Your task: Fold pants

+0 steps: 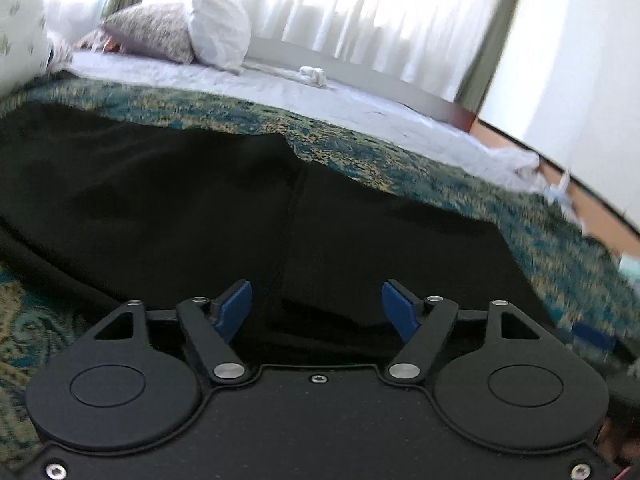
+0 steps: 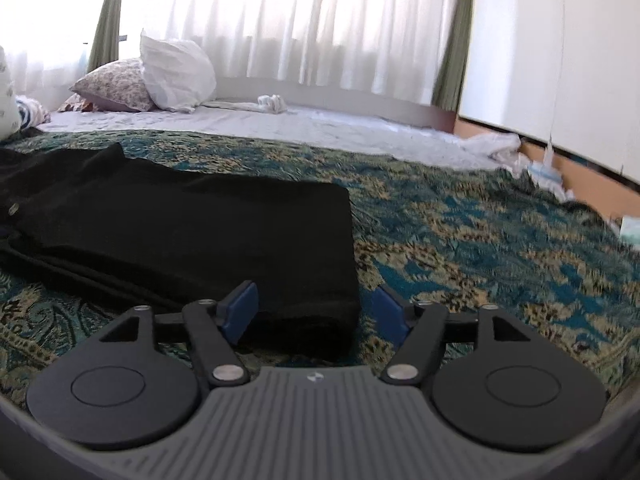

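Black pants [image 1: 200, 200] lie flat on a teal and gold patterned bedspread [image 1: 400, 160]. In the left wrist view my left gripper [image 1: 316, 308] is open, low over the near edge of the pants, its blue pads [image 1: 234, 308] empty. In the right wrist view the pants [image 2: 180, 224] stretch to the left, their leg end at the right. My right gripper [image 2: 314, 312] is open and straddles the near corner of that leg end; whether it touches the cloth cannot be told.
Pillows [image 2: 176, 76] lie at the back left on a white sheet [image 2: 280, 124]. White curtains [image 2: 300, 20] hang behind. A white wardrobe [image 2: 560, 60] stands at the right, with crumpled sheet and small items [image 2: 544, 172] on the floor beside it.
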